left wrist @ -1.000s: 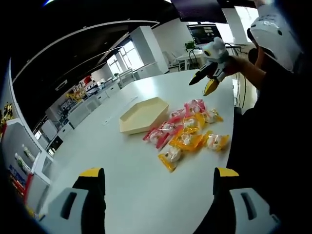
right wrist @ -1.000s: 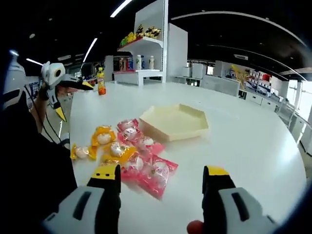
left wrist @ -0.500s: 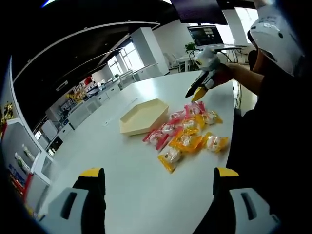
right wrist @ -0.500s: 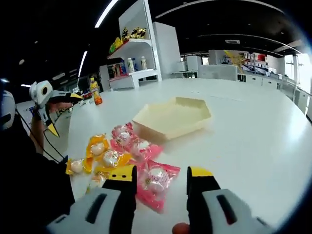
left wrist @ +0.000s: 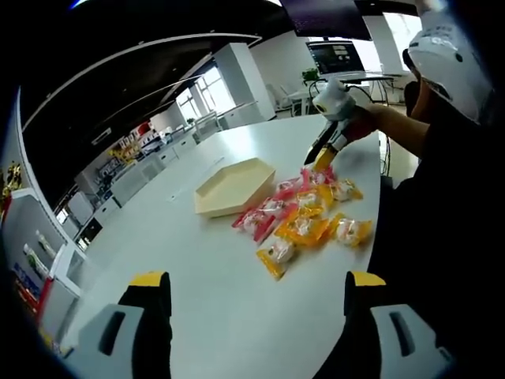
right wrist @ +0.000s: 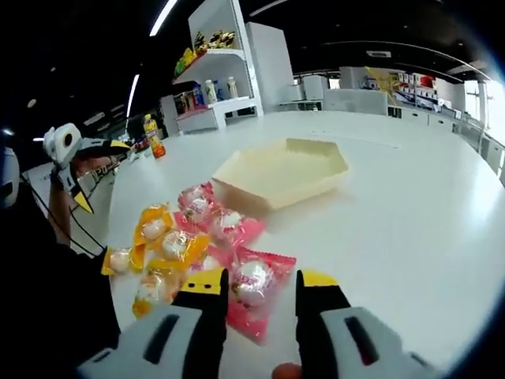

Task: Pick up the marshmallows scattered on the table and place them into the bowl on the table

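Several pink and yellow marshmallow packets [left wrist: 304, 217] lie in a pile on the white table [left wrist: 205, 276], beside a cream hexagonal bowl [left wrist: 234, 185]. In the right gripper view, the pile [right wrist: 170, 245] is close below me and the bowl [right wrist: 280, 170] just beyond it. My right gripper [right wrist: 259, 286] has its jaws closed in against the sides of a pink packet [right wrist: 256, 280] that lies on the table. From the left gripper view, that right gripper [left wrist: 323, 156] reaches down onto the pile's far end. My left gripper [left wrist: 257, 280] hangs wide open over bare table, with nothing in it, and appears as the left gripper [right wrist: 101, 175] held up at the left.
A person in dark clothes [left wrist: 442, 197] stands at the table's edge. An orange bottle [right wrist: 150, 126] sits at the far end of the table, with stocked shelves [right wrist: 209, 79] behind it. Bare white table [right wrist: 410, 229] stretches to the right of the bowl.
My right gripper has come down from mid-air to the pile and narrowed its jaws around a pink packet. The left gripper has stayed put and open.
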